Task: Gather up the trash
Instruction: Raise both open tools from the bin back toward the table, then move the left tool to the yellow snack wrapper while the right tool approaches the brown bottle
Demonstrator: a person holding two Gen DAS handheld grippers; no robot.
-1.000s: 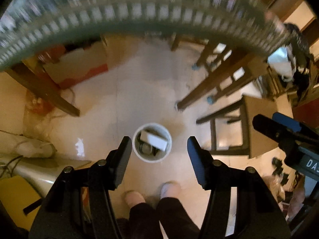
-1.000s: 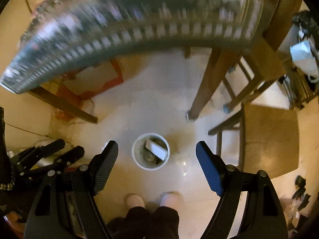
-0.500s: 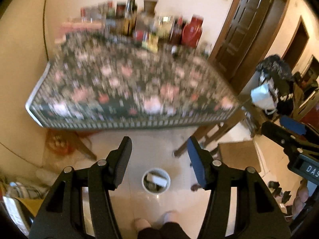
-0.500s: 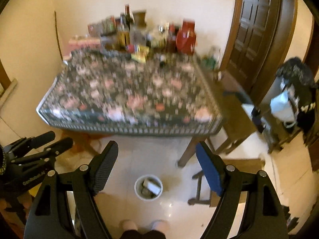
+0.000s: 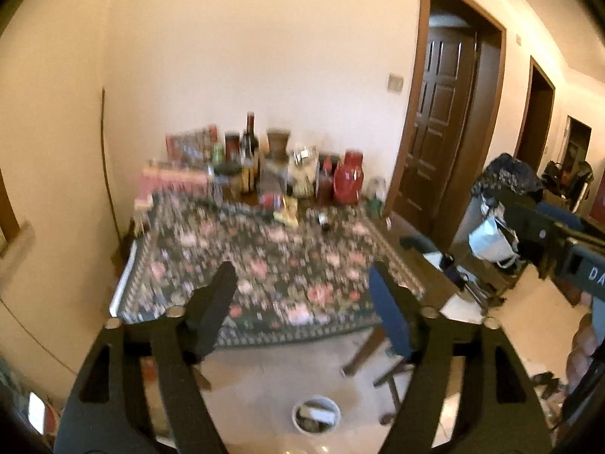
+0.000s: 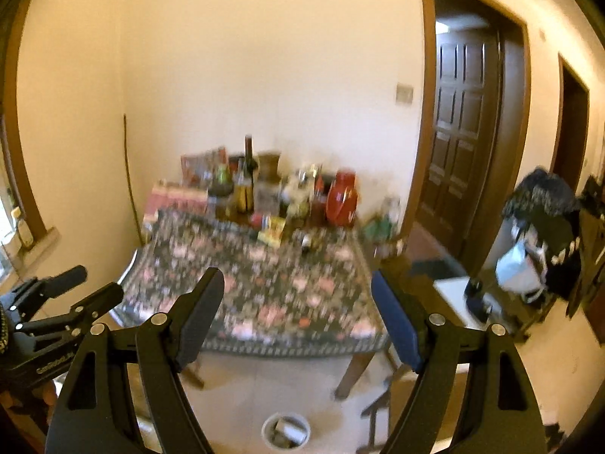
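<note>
Nearest to us, our left gripper (image 5: pixel 302 295) has its 2 fingers spread wide with nothing between them, and our right gripper (image 6: pixel 297 302) is just as wide apart and equally empty. In the right wrist view the left gripper's body shows at the lower left edge, and in the left wrist view the right gripper's body shows at the right edge, so the 2 sit side by side and apart

Below and between the fingers, on the pale tiled floor (image 5: pixel 264 386), stands a small white trash bin (image 5: pixel 316 414), seen again at the bottom of the right wrist view (image 6: pixel 286 430). It holds a light, boxy piece of trash and some darker bits we cannot make out. A wooden table leg (image 6: pixel 353 372) comes down just beyond the bin, to its right

Further on is the table, covered with a dark floral cloth (image 5: pixel 272 265), its near half bare. At its far end a blurred crowd of bottles and jars stands against the wall, among them a tall dark bottle (image 5: pixel 250 143) and a red container (image 5: pixel 348 181), with a yellow packet (image 5: pixel 289 210) lying in front of them

Beyond the table on the right is a dark brown door (image 6: pixel 465 143), and a dark garment hangs over a white bag (image 6: pixel 518 268) at the far right
</note>
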